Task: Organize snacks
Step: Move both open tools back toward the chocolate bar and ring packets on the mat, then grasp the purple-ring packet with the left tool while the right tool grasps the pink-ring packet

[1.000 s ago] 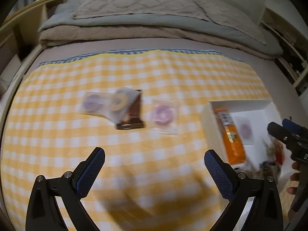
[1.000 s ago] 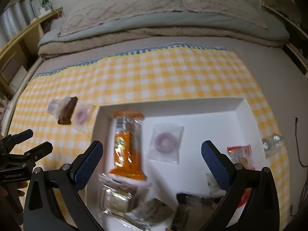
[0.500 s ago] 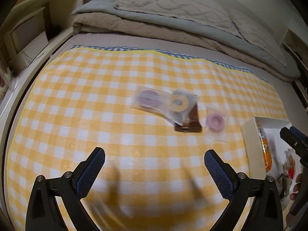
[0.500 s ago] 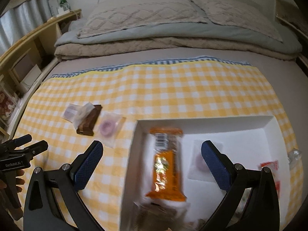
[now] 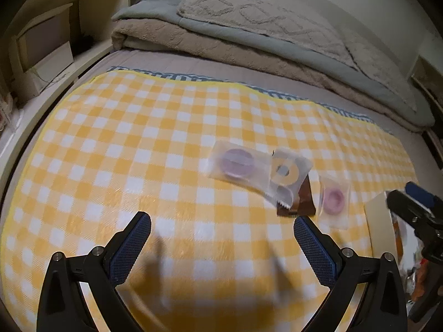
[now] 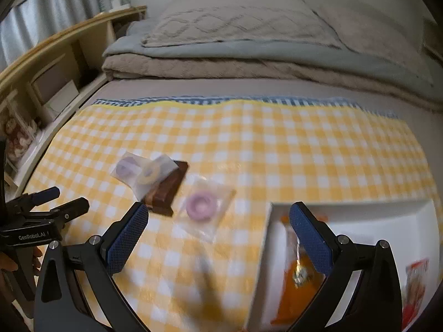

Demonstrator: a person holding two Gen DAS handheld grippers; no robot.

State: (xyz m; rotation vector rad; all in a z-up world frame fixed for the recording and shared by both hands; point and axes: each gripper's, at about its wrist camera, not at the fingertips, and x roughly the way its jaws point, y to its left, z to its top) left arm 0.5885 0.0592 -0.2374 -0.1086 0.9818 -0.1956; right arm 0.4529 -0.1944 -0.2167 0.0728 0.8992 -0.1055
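Note:
Several wrapped snacks lie on the yellow checked cloth (image 5: 166, 138): a purple ring in a clear packet (image 5: 236, 163), a yellow ring packet (image 5: 286, 173) overlapping a brown chocolate bar (image 5: 303, 203), and a pink ring packet (image 5: 333, 200). In the right wrist view the pink ring packet (image 6: 203, 204) lies just ahead of my open right gripper (image 6: 217, 224), with the brown bar (image 6: 166, 191) beside its left finger. A white tray (image 6: 270, 238) at the right holds an orange packet (image 6: 297, 276). My left gripper (image 5: 221, 243) hovers open and empty, nearer than the snacks.
Folded blankets and pillows (image 5: 249, 36) fill the far end of the bed. A wooden shelf unit (image 6: 55, 63) runs along the left side. A red packet (image 6: 415, 279) lies in the tray's right part. A hand (image 6: 11, 260) holds the left gripper's handle.
Both grippers have swung left, away from the tray. The loose snacks now lie closer to the right gripper, and most of the tray has slid out of view. Both stay open.

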